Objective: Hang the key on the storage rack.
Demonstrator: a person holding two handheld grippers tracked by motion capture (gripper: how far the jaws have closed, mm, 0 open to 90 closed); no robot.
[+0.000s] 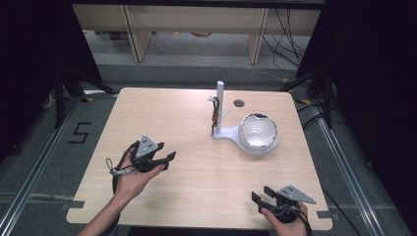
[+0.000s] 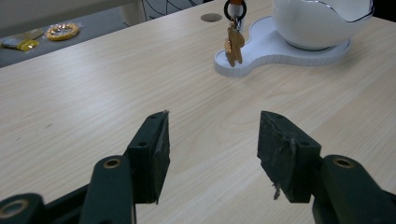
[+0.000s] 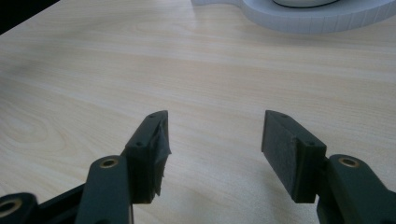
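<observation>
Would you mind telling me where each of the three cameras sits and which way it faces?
High view: above the person's side, looking forward and down on the table; shows both forearms, left gripper and right gripper.
Left gripper view: rides the left gripper, looking along its open jaws toward the keychain and bowl.
Right gripper view: rides the right gripper, open jaws low over the table, stand at the top.
Shared: all three show the white stand.
</observation>
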